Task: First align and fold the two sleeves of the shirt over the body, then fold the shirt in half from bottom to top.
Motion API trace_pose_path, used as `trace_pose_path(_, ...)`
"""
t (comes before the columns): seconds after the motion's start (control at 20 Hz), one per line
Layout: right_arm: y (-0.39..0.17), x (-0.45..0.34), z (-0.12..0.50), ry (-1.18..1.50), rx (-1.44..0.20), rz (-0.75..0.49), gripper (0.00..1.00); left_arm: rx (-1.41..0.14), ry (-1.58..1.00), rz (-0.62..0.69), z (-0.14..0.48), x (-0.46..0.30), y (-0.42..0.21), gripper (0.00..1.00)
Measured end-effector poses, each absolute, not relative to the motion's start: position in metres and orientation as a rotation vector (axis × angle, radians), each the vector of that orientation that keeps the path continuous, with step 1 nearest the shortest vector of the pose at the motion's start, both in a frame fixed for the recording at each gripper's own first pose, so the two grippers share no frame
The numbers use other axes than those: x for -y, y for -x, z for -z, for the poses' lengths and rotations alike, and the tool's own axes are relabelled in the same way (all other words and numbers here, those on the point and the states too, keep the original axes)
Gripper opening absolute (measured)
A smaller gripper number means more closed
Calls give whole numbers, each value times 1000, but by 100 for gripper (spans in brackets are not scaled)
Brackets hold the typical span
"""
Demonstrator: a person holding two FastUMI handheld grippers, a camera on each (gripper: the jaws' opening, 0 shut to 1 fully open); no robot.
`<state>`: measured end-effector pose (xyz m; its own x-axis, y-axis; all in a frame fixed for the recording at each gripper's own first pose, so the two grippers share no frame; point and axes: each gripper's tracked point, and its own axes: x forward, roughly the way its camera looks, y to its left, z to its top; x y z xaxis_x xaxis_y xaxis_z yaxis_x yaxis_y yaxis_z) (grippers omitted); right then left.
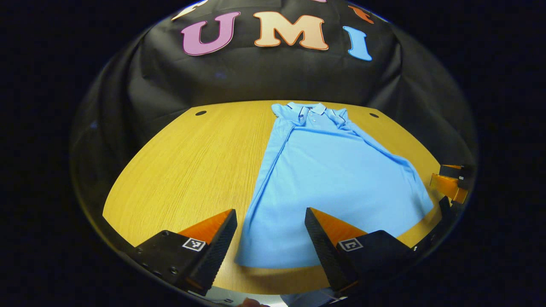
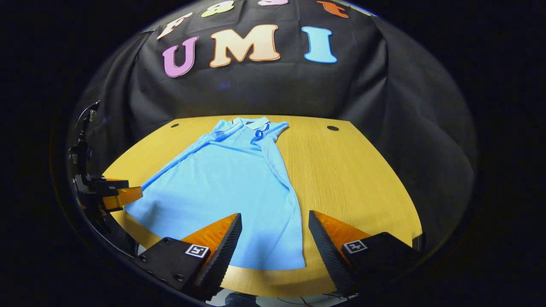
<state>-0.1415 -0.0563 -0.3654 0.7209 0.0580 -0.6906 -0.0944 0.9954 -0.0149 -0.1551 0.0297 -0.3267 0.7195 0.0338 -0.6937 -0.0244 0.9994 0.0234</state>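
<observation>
A light blue polo shirt lies flat on the wooden table, collar at the far end, hem toward me, both sleeves folded in over the body. My left gripper stands open above the hem's left corner, nothing between its fingers. In the right gripper view the same shirt shows, and my right gripper stands open over the hem's right corner, holding nothing. The other gripper appears at the right edge of the left gripper view, and the other gripper at the left edge of the right gripper view.
The table's near edge runs just below the hem. Two dark round holes sit at the table's far corners. Black cloth wall rises behind the table. Bare wood lies to the shirt's right.
</observation>
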Motion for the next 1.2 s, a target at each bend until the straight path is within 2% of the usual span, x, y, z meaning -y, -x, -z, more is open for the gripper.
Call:
trace_pose_path(0.4,169,63,406,56,-863,-58,98,-837,-19,-66,355,-36,187,96)
trace_pose_path(0.65,182,65,420,16,-923,-47,99,-813,-8,-62,356,-34,183,95)
trace_pose_path(0.75,186,63,420,35,-926,-66,94,-810,34,-74,356,-32,183,94)
trace_pose_path(0.8,188,62,420,32,-930,-74,99,-807,27,-73,356,-31,182,91)
trace_pose_path(0.85,188,59,420,28,-930,-84,98,-807,28,-62,357,-26,181,90)
trace_pose_path(0.9,189,54,420,30,-930,-100,87,-809,20,-45,357,-22,181,82)
trace_pose_path(0.95,188,49,419,32,-929,-116,82,-812,19,-20,357,-16,180,76)
trace_pose_path(1.0,189,43,419,30,-927,-133,68,-816,24,0,359,-10,179,63)
trace_pose_path(1.05,190,37,419,23,-925,-150,60,-813,30,10,358,-7,178,51)
trace_pose_path(1.1,192,31,419,11,-927,-159,39,-816,42,14,358,-4,179,32)
trace_pose_path(1.15,191,29,419,1,-921,-151,26,-805,61,19,357,0,177,25)
trace_pose_path(1.2,192,27,418,-9,-932,-160,14,-801,76,0,358,-1,177,8)
